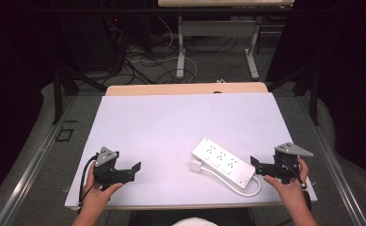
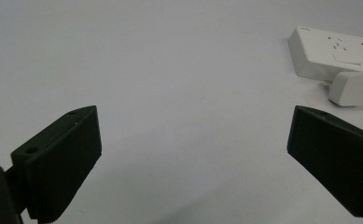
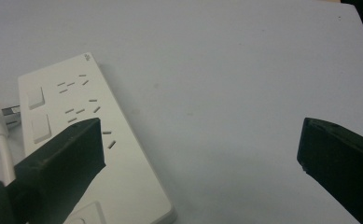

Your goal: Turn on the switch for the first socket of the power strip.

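from my remote seat: a white power strip (image 1: 223,162) lies near the front right of the white table (image 1: 171,127), its plug (image 1: 197,166) resting at its near-left side and its cord (image 1: 246,190) looping toward the front edge. my right gripper (image 1: 261,168) sits just beside the strip's switch end, jaws spread wide, holding nothing. my left gripper (image 1: 130,172) rests well apart at front left, jaws likewise wide and empty. broad bare tabletop lies between and beyond them. floor cables behind are hard to make out.
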{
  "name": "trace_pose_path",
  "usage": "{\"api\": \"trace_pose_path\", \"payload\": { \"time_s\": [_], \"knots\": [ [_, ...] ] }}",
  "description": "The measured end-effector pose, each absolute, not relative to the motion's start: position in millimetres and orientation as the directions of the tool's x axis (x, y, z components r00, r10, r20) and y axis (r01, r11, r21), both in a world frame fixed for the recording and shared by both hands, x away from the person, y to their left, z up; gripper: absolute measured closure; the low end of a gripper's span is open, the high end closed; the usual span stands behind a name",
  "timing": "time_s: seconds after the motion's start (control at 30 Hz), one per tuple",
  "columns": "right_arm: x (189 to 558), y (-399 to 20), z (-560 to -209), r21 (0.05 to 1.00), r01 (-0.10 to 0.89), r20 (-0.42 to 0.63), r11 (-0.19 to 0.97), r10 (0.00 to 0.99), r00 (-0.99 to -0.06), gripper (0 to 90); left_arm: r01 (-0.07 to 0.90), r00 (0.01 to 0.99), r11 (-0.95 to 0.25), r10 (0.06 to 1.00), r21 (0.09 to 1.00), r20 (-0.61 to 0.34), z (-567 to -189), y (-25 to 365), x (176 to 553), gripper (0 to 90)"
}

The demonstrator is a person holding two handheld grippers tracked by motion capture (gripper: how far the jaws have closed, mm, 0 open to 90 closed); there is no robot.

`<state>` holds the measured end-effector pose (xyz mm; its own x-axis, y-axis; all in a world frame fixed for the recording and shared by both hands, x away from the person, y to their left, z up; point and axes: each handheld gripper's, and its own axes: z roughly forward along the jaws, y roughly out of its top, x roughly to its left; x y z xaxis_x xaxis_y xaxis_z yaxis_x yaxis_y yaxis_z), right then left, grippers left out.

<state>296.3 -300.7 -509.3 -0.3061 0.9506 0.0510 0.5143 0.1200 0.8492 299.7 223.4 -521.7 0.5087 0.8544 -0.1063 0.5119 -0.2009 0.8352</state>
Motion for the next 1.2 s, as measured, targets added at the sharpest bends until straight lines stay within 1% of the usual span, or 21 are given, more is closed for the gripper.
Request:
{"api": "trace_pose_path", "payload": {
  "time_s": [0.1,0.23,0.33,0.4,0.57,0.63,0.67,0.7,0.73,0.77,0.8,0.83,0.9,0.97,1.0,1.03,1.2],
  "knots": [
    [295.9,-300.5,-510.0,0.850,0.514,0.060,0.120,0.945,-0.320,0.1,0.506,0.510,-0.209,0.855,0.837,-0.095,-520.6,223.2,299.1,2.9],
    [296.1,-297.9,-510.3,0.860,0.502,0.069,0.097,0.951,-0.302,0.1,0.498,0.507,-0.212,0.858,0.841,-0.084,-520.5,222.2,298.6,2.9],
    [295.9,-296.9,-507.8,0.851,0.508,0.044,0.133,0.946,-0.321,0.0,0.501,0.503,-0.207,0.860,0.841,-0.088,-520.9,222.9,297.8,2.9],
    [295.3,-295.2,-507.3,0.851,0.509,0.042,0.129,0.949,-0.311,0.0,0.503,0.495,-0.194,0.863,0.842,-0.097,-521.1,223.5,297.4,2.9],
    [292.8,-290.3,-504.7,0.854,0.499,0.023,0.149,0.946,-0.322,1.4,0.504,0.489,-0.190,0.867,0.843,-0.097,-521.0,225.7,297.1,3.1],
    [290.2,-288.0,-501.7,0.855,0.496,0.019,0.151,0.947,-0.322,4.7,0.506,0.483,-0.180,0.869,0.843,-0.104,-521.2,226.0,296.5,3.1],
    [290.2,-288.0,-501.7,0.855,0.496,0.019,0.151,0.947,-0.322,4.7,0.506,0.483,-0.180,0.869,0.843,-0.104,-521.2,226.0,296.5,3.2],
    [289.0,-287.2,-500.2,0.858,0.490,0.019,0.150,0.946,-0.324,7.7,0.502,0.482,-0.185,0.871,0.845,-0.095,-520.8,226.6,296.8,3.3],
    [289.0,-287.2,-500.2,0.858,0.490,0.019,0.150,0.946,-0.324,7.7,0.502,0.482,-0.185,0.871,0.845,-0.095,-520.8,226.6,296.8,3.4],
    [287.9,-285.6,-499.5,0.858,0.493,0.024,0.146,0.946,-0.323,12.4,0.501,0.480,-0.184,0.872,0.846,-0.094,-520.6,226.6,296.8,3.5],
    [287.9,-285.6,-499.5,0.858,0.493,0.024,0.146,0.946,-0.323,12.4,0.501,0.480,-0.184,0.872,0.846,-0.094,-520.6,226.6,296.8,3.6],
    [287.6,-284.8,-499.5,0.857,0.492,0.017,0.154,0.945,-0.326,15.1,0.502,0.479,-0.184,0.873,0.845,-0.095,-520.6,226.7,297.0,3.6],
    [287.9,-283.8,-499.8,0.853,0.496,0.015,0.163,0.942,-0.336,16.6,0.509,0.479,-0.179,0.872,0.842,-0.104,-520.7,226.2,297.4,3.7],
    [287.4,-282.8,-499.5,0.850,0.497,0.012,0.174,0.937,-0.348,20.1,0.509,0.479,-0.179,0.872,0.842,-0.104,-520.8,226.0,297.7,3.7],
    [287.4,-282.8,-499.5,0.850,0.497,0.012,0.174,0.937,-0.348,20.1,0.510,0.479,-0.178,0.872,0.842,-0.106,-520.9,225.8,298.0,3.7],
    [286.9,-280.7,-499.2,0.854,0.490,0.008,0.176,0.936,-0.351,23.3,0.511,0.479,-0.178,0.871,0.841,-0.107,-521.0,225.6,298.3,3.8],
    [282.6,-276.9,-497.6,0.853,0.490,0.015,0.177,0.932,-0.363,33.3,0.512,0.486,-0.189,0.868,0.838,-0.101,-521.4,225.2,299.6,4.2]
  ]
}}
